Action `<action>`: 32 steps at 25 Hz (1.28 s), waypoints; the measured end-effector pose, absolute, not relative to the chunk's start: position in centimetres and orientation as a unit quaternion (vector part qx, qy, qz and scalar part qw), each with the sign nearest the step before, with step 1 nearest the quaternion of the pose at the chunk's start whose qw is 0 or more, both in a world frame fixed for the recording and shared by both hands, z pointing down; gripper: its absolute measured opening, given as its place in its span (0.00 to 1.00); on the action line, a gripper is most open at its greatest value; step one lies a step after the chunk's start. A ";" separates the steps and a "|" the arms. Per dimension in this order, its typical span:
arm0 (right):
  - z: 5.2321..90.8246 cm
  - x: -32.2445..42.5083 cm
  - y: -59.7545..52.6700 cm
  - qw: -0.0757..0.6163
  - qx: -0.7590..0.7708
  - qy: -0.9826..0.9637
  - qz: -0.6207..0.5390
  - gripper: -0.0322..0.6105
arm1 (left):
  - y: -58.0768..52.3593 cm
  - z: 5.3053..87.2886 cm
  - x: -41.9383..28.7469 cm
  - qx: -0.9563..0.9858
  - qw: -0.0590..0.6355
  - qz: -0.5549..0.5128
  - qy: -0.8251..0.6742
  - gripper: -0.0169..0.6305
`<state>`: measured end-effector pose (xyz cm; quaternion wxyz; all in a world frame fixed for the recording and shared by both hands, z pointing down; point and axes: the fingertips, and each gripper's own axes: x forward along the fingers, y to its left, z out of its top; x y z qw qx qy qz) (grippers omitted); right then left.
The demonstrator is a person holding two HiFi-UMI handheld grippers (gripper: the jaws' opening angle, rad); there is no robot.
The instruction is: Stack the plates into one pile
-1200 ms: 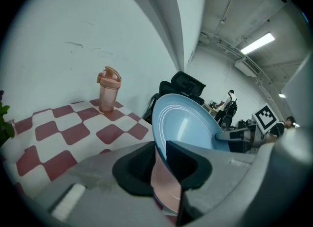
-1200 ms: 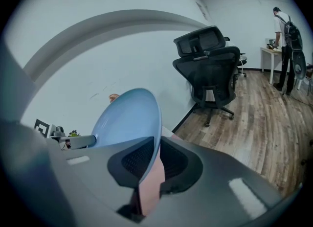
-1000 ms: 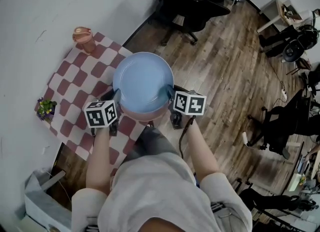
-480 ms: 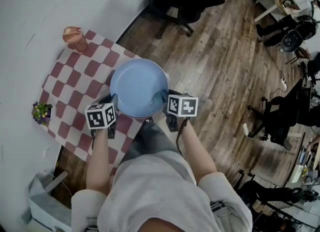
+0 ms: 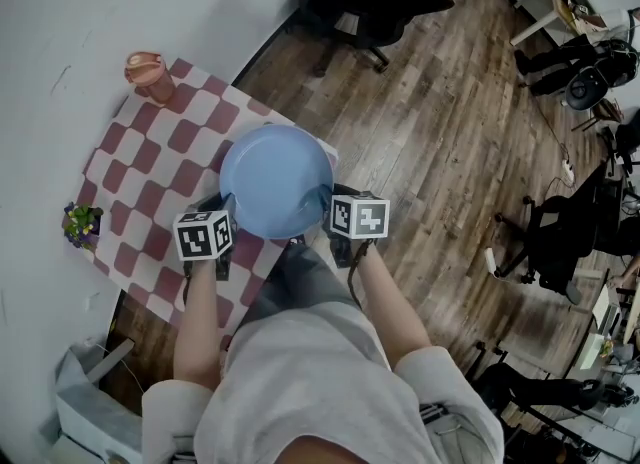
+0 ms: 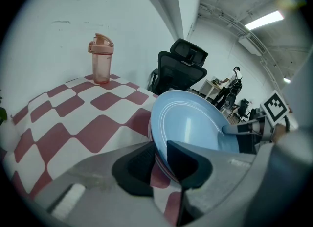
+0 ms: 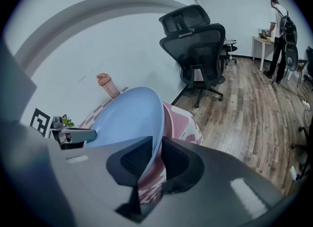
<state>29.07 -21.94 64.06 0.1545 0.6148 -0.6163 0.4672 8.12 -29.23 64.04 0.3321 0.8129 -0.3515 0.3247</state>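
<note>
Landmark: the checked cloth (image 5: pixel 150 152) on the table; every place below was reckoned from it.
Blue plate (image 5: pixel 275 180): sat at the cloth's near edge, by the corner next to the wooden floor, roughly level.
Pink plate (image 7: pixel 180 123): lay on the cloth directly under the blue plate, with only its rim showing.
Left gripper (image 6: pixel 161 162): was at the blue plate's left rim, above the cloth's near edge. Its jaws were narrow and had just been opening a little. The rim stood between the pads, and both pads appeared to touch it, so it was read as holding the plate.
Right gripper (image 7: pixel 157 155): was at the opposite rim, over the cloth's floor-side corner. Its jaws had just been opening further. The rim lay between them, but the grip looked slack.
Why two grips: pinching opposite rims probably kept the wide plate level, so it would land squarely on the pink plate.
Step in hand: judged to be the release, with the blue plate resting on the pink one.
Risk: if either gripper drew back before its pads cleared the rim, it could drag the top plate off centre, close to the cloth's edge.
Pink bottle (image 5: pixel 147 72): stood at the cloth's far corner, well apart from the pile.
Small plant (image 5: pixel 82 222): stood at the cloth's left corner, also well apart from the pile.
</note>
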 end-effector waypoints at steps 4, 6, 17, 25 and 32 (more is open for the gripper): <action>64.1 28.9 -22.2 0.166 0.614 -0.621 0.459 0.16 | -29.3 64.4 7.8 0.809 0.333 0.323 -0.360 0.16; 64.0 28.8 -22.3 0.177 0.615 -0.622 0.451 0.17 | -29.4 64.3 7.7 0.810 0.330 0.320 -0.364 0.17; 64.0 28.8 -22.2 0.234 0.600 -0.648 0.408 0.25 | -30.5 62.1 7.8 0.823 0.317 0.277 -0.381 0.18; 62.6 29.6 -21.8 0.252 0.622 -0.644 0.368 0.29 | -31.4 57.2 8.3 0.852 0.257 0.238 -0.390 0.18; 57.3 28.6 -23.3 0.204 0.634 -0.684 0.296 0.18 | -32.0 51.4 8.7 0.877 0.202 0.183 -0.395 0.15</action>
